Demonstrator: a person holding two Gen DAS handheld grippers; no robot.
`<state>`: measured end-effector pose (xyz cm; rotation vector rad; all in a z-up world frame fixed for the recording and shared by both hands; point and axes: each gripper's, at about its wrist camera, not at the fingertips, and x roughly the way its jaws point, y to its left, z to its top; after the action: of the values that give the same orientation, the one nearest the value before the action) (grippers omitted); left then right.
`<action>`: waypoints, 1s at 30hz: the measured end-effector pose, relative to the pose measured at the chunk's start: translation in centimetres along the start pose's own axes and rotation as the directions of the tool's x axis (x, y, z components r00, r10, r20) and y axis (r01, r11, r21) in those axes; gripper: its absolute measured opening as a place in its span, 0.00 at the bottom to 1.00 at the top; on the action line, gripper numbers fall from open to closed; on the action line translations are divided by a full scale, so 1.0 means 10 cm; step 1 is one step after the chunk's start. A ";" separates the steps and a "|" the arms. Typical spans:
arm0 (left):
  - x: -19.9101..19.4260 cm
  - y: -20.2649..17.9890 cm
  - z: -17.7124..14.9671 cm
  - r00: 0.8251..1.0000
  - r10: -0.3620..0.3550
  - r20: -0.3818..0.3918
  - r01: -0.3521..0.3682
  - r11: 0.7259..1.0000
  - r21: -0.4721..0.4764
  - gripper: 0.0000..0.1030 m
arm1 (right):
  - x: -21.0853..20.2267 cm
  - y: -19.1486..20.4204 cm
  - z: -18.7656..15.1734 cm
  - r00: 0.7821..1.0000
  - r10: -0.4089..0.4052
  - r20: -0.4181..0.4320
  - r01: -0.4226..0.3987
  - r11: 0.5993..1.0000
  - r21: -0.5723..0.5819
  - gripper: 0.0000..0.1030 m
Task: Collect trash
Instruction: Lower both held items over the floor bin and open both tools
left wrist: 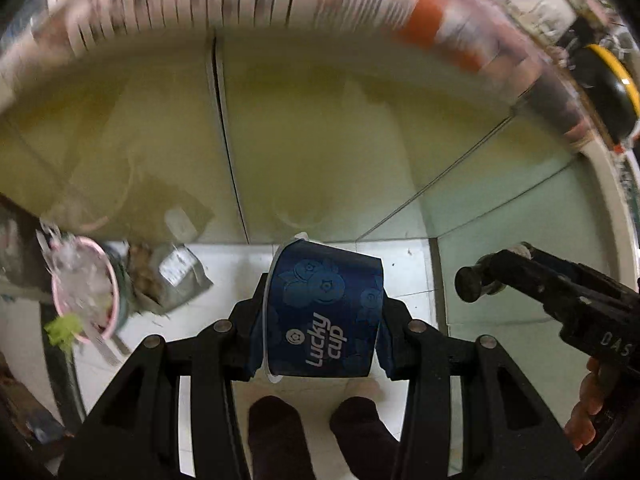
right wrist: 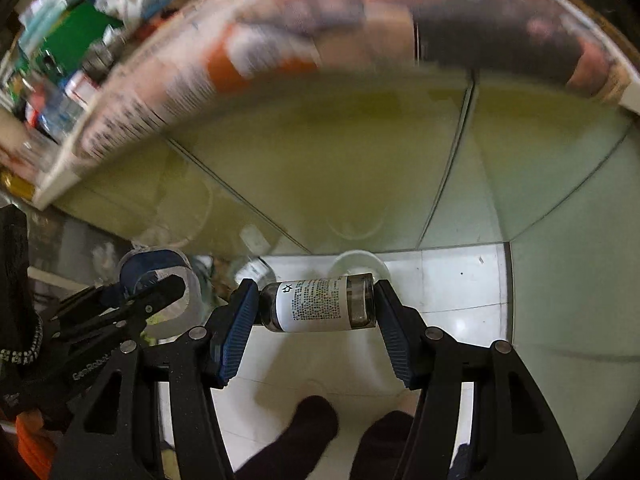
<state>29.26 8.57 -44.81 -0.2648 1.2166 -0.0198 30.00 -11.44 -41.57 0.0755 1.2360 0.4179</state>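
**Obscured or unreadable items**

Printed box edge (left wrist: 248, 4): motion-blurred, text illegible. Shelf clutter (right wrist: 68, 40): smeared, unidentifiable. Small bottle (right wrist: 318, 304) label print: too fine to read. Pink bowl (left wrist: 86, 284) contents: indistinct. Person's feet (left wrist: 316, 436): cut off by bottom edge.

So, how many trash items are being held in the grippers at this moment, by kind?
Blue Lucky Cup paper cup, in left gripper: 1
Small labelled glass bottle, in right gripper: 1
Total: 2

I am holding one blue paper cup (left wrist: 324, 312) in my left claw (left wrist: 320, 332), one small labelled bottle (right wrist: 318, 304) in my right claw (right wrist: 316, 312), and seeing one pink bowl (left wrist: 86, 284) and one foil packet (left wrist: 180, 276).
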 end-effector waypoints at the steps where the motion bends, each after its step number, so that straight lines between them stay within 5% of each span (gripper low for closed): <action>1: 0.24 0.04 -0.07 1.000 0.002 -0.008 -0.002 1.000 -0.017 0.42 | 0.18 -0.07 -0.02 1.000 0.002 -0.007 -0.002 1.000 -0.006 0.54; 15: 2.42 0.47 -0.49 0.999 0.016 -0.050 -0.017 0.999 -0.028 0.42 | 2.29 -0.64 -0.15 1.000 0.026 -0.004 -0.026 0.999 -0.028 0.54; 26: 3.41 0.50 -0.66 0.999 -0.040 -0.032 0.041 0.999 0.021 0.42 | 2.93 -0.70 -0.21 0.997 0.063 0.041 -0.059 0.994 -0.088 0.55; 30: 3.54 0.44 -0.67 0.998 -0.054 -0.027 0.055 0.998 0.027 0.42 | 2.94 -0.80 -0.20 0.996 0.067 0.066 -0.061 0.993 -0.098 0.66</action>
<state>34.87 6.00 -80.53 -0.2743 1.2341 -0.0875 38.06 -8.90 -70.96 0.0468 1.1459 0.5259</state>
